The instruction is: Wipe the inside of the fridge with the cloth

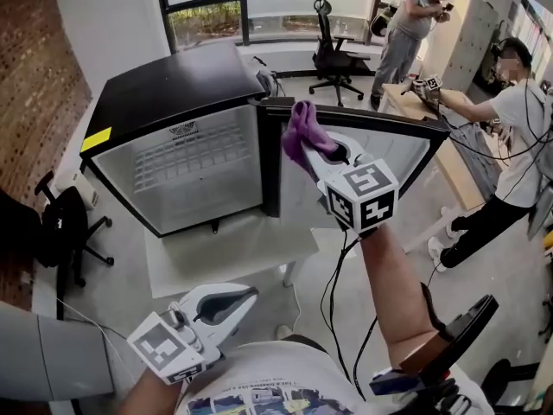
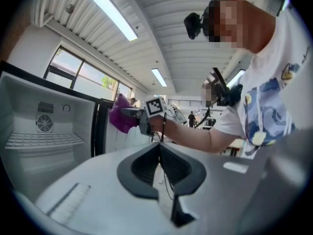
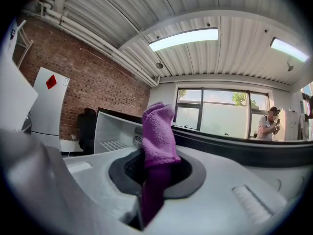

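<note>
Cloth [image 1: 304, 137] pinched in our right gripper [image 1: 327, 156] at the top edge of the open fridge [image 1: 173, 89] door, left gripper [image 1: 249, 297] closed and empty; wiping seems not begun, so next we must reach inside

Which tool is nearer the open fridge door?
Right. The right tool, gripping the cloth, sits at the top edge of the fridge door; the left tool is low by the person's torso.

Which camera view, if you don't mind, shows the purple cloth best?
The right gripper view: the purple cloth fills the middle, pinched between the jaws. Head view: bunched near the fridge door. Left gripper view: small.
</note>
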Demonstrator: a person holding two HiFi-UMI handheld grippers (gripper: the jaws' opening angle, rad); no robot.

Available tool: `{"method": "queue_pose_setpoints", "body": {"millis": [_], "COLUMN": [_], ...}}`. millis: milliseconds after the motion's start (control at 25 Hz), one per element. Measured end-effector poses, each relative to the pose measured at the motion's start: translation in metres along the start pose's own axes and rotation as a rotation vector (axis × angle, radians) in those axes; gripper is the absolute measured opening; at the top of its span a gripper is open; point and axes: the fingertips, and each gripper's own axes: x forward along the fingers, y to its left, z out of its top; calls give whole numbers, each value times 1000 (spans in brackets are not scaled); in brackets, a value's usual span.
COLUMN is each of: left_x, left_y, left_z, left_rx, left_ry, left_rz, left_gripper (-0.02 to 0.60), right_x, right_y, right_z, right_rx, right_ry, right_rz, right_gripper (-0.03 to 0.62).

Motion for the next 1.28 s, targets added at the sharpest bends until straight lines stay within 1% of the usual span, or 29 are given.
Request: {"method": "queue_pose_setpoints", "body": {"millis": [120, 320, 560, 680, 920, 1280], "left_x": [17, 51, 79, 93, 115, 133], "left_y": [0, -6, -14, -18, -28, -44], "left_z": [-2, -2, -1, 1, 2, 0], "left_rx": [-2, -8, -9, -2, 10, 12], "left_ry": [5, 9, 16, 22, 26, 39], "left_rz": [-18, -56, -118, -162, -233, -295], "left_gripper": [6, 6, 6, 6, 6, 6], "right_x": [-4, -21, -59, -80, -116, -168], "right_y": [-16, -55, -98, -118, -152, -187], "right_z": [-8, -25, -41, -49, -61, -74], "right_rx": [-3, 8, 30, 35, 46, 57], "right_ry": [11, 43, 75, 94, 119, 149], "right_rz": [-20, -72, -170, -230, -325, -449], "right_gripper": [54, 54, 54, 54, 54, 54]}}
